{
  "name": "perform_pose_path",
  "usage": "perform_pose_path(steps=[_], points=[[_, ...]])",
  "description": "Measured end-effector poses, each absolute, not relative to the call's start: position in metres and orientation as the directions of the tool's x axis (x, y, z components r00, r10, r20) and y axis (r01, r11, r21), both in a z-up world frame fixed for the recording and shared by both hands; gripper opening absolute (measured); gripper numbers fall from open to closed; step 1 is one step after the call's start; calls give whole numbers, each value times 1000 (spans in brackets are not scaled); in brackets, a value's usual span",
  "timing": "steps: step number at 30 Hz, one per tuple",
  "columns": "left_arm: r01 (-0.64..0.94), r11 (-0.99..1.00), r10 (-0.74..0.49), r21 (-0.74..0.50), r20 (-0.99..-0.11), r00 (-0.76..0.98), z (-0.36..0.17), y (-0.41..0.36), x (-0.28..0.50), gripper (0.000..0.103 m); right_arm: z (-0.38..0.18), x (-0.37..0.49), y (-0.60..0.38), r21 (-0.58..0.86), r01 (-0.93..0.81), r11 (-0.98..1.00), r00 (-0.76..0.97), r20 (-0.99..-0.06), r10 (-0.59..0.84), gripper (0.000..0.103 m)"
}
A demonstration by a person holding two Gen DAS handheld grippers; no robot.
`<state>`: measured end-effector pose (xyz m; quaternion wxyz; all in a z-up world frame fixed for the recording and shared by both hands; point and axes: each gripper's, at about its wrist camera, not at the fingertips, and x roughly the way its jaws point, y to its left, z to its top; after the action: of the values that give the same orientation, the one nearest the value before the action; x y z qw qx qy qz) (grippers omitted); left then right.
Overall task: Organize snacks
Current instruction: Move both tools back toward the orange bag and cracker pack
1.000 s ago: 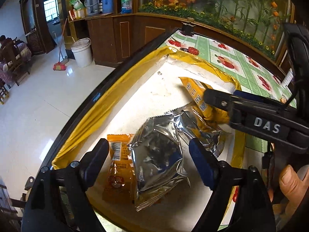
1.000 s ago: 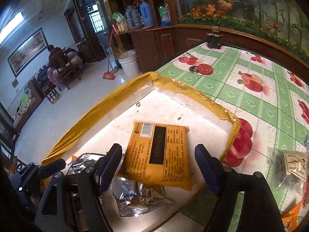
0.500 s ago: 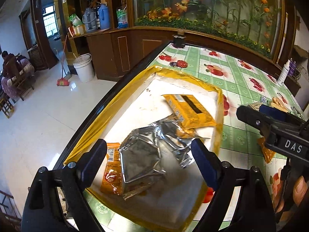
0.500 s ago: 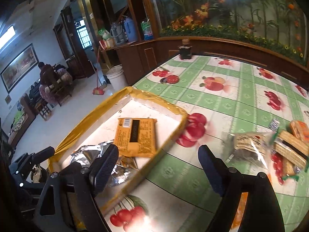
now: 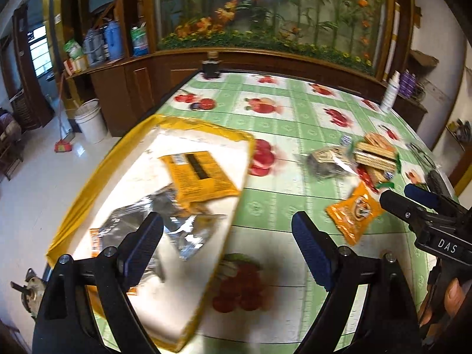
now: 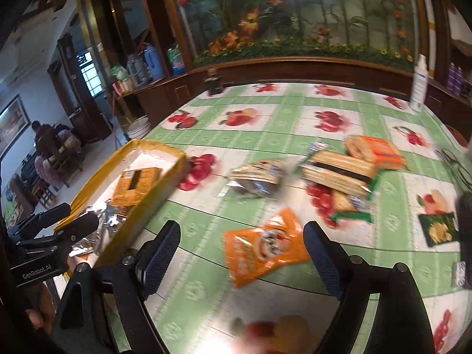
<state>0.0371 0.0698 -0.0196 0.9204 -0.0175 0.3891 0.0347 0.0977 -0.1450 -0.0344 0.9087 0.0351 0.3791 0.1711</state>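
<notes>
A white foam box with yellow taped rim (image 5: pixel 206 126) (image 6: pixel 153 144) sits at the table's left edge. It holds an orange-yellow packet (image 5: pixel 200 174) (image 6: pixel 135 184), silver foil bags (image 5: pixel 180 224) and a small orange packet. My left gripper (image 5: pixel 227 242) is open and empty above the box's right rim. My right gripper (image 6: pixel 242 247) is open and empty, just above an orange snack bag (image 6: pixel 259 247) (image 5: pixel 354 209). More snacks lie beyond: a dark clear packet (image 6: pixel 259 177), wafer packs (image 6: pixel 339 174), an orange biscuit pack (image 6: pixel 374 150).
Green fruit-print tablecloth (image 6: pixel 265 135). A dark green snack packet (image 6: pixel 439 228) lies at the right. A white bottle (image 6: pixel 419 85) and a dark jar (image 6: pixel 214 84) stand at the far edge. Scissors (image 5: pixel 421 153) lie at the right. The floor drops off left of the box.
Both grippers have pulled back from the box and swung right, toward the loose snacks. The orange-yellow packet stays in the box.
</notes>
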Motion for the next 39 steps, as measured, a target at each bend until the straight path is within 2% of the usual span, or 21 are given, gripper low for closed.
perform_pose_path(steps=[8, 16, 25, 39], points=[[118, 993, -82, -4, -743, 664, -29, 5, 52, 89, -45, 98, -205, 208, -180, 961, 668, -692, 275, 87], [248, 968, -176, -30, -785, 595, -46, -35, 67, 89, -42, 116, -236, 210, -159, 965, 689, -676, 260, 88], [320, 947, -186, 5, -806, 562, -61, -63, 91, 89, -40, 163, -234, 184, -290, 939, 678, -653, 337, 88], [392, 920, -212, 7, -833, 511, -83, -72, 117, 89, -58, 214, -204, 71, -526, 848, 573, -707, 414, 88]])
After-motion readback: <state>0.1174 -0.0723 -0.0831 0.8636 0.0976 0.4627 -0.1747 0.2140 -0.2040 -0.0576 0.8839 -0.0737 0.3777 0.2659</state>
